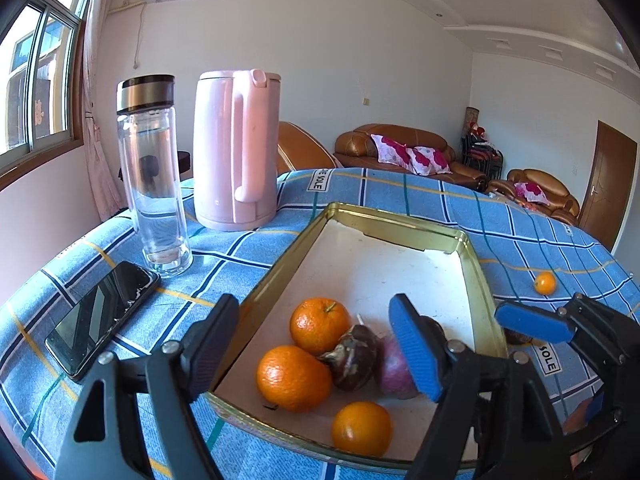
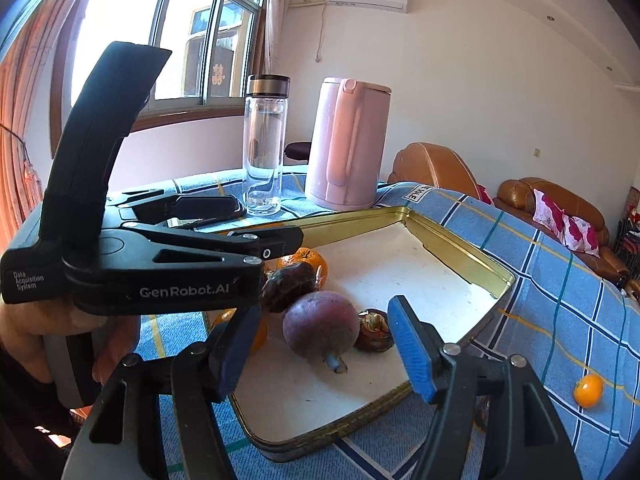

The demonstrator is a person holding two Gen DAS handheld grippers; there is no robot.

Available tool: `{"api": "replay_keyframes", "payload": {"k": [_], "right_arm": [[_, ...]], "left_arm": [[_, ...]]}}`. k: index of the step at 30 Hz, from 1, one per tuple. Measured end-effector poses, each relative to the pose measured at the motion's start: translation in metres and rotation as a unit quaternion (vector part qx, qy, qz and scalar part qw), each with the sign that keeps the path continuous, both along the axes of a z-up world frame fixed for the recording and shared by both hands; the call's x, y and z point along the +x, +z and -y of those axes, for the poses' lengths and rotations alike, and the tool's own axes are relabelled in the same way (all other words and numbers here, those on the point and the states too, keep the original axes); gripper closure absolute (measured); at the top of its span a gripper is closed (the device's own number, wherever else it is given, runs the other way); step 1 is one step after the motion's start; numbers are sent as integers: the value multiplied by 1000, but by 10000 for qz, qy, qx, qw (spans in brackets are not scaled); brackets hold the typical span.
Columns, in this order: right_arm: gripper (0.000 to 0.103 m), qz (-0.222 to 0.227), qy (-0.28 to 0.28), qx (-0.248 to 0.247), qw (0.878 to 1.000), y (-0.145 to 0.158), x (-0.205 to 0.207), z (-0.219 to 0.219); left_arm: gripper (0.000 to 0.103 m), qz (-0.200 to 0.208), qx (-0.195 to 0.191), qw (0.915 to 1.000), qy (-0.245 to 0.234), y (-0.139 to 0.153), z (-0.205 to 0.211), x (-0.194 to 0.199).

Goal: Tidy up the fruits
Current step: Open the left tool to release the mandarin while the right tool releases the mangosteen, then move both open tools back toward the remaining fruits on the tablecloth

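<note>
A gold tin tray (image 1: 400, 220) with a white floor lies on the blue checked cloth. In its near end lie three oranges (image 1: 294, 378), a dark brown fruit (image 1: 354, 356) and a round purple fruit (image 2: 320, 328). A split dark fruit (image 2: 374, 330) sits beside the purple one. My left gripper (image 1: 316, 348) hangs open over the oranges and touches none of them. My right gripper (image 2: 324, 354) is open too, with the purple fruit lying between and just beyond its fingers, pads clear of it. A small orange (image 1: 545, 283) rests alone on the cloth right of the tray.
A glass bottle (image 1: 154, 184), a pink kettle (image 1: 236, 152) and a black phone (image 1: 104, 316) stand left of and behind the tray. A hand (image 2: 24, 320) holds the left gripper's body (image 2: 160, 276). Brown sofas (image 1: 400, 148) stand beyond the table's far edge.
</note>
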State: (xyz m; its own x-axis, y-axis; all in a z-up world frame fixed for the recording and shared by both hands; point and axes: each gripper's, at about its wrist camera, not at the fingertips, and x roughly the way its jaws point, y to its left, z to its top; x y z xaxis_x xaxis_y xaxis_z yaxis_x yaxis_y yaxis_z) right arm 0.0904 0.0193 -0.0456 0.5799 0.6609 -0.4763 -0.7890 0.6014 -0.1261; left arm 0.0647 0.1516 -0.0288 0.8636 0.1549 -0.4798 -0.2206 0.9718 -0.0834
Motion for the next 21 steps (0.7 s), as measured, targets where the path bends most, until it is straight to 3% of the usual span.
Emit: {"api": "replay_keyframes", "payload": {"k": [5,9,15,19,21], "right_arm": [[36,156,-212,6,9997,2,-6,18],[36,294,-596,-168,9976,2,0,47],[36,-115,-1521,6,9883,3,41,95],[36,-412,-1819,-227,9822,-3,64,99],[43,-623,-1867,-388,9797,-8,75,95]], "left_arm": [[17,162,61,9998,-82,5,19,-1],[5,303,156,9993,-176,10,39,-2],[3,279,391,9983,-317,15,68,11],[3,238,458,9980,-359,17,79,19],[2,206,506,9979,-343,17,82,22]]}}
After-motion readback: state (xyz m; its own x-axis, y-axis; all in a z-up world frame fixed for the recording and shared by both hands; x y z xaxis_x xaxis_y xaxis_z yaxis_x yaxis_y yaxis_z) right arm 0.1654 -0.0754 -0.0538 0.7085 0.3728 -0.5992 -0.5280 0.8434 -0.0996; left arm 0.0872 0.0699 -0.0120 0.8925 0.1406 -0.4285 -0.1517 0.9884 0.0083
